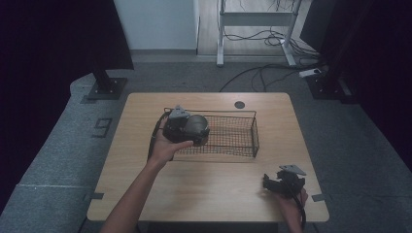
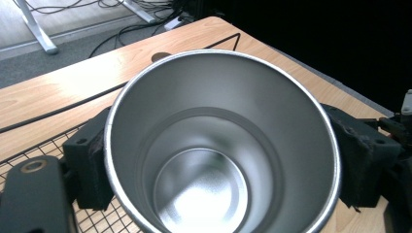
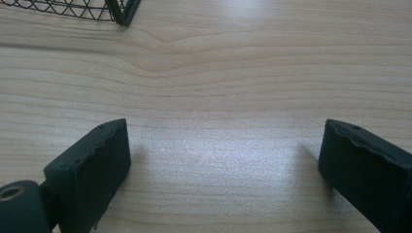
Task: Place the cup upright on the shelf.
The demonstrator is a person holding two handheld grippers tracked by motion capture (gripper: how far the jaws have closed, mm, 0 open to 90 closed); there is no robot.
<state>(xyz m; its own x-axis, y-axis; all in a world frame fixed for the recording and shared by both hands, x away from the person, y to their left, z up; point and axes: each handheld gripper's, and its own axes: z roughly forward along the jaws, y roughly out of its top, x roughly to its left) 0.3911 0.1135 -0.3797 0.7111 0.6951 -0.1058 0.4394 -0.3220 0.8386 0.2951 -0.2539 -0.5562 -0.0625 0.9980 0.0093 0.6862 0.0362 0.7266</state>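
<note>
I am working in what looks like a lab or recording room rather than a home: a plain wooden table (image 1: 204,189) stands on grey carpet (image 1: 48,165), hemmed in by black curtains (image 1: 53,39) on both sides. Behind it I see loose cables (image 1: 262,73) across the floor, a white metal desk frame (image 1: 257,29), and bolted stand bases (image 1: 107,87)
</note>
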